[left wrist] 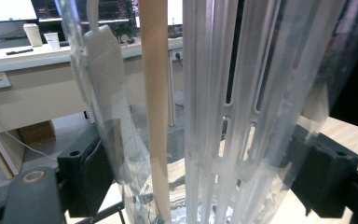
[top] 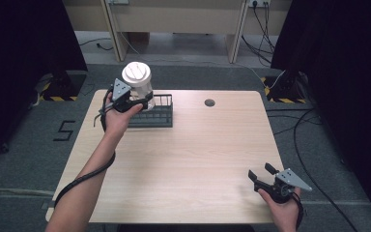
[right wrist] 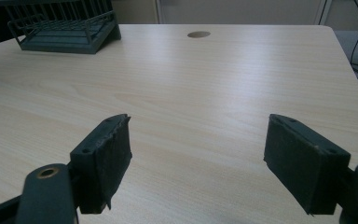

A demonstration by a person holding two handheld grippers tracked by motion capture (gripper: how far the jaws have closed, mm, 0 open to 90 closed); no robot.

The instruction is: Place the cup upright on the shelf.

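A clear ribbed plastic cup [top: 138, 82] with a white lid is held upright at the table's far left, over the left end of a dark wire rack [top: 159, 116]. My left gripper [top: 136, 102] is shut on the cup's lower body. In the left gripper view the cup [left wrist: 223, 112] stands between both black jaws, with a beige straw [left wrist: 156, 116] and a white paper-like piece [left wrist: 105, 74] inside it. My right gripper [top: 263, 176] rests open over the table's near right corner, nothing between its jaws [right wrist: 198, 158]. The rack [right wrist: 60, 25] lies far off at the upper left in that view.
A light wooden table [top: 198, 154] has a round cable hole [top: 209, 102] near its far edge. Desk legs and cables stand on the floor beyond the table. Dark curtains flank both sides, and cables trail along the floor at the right.
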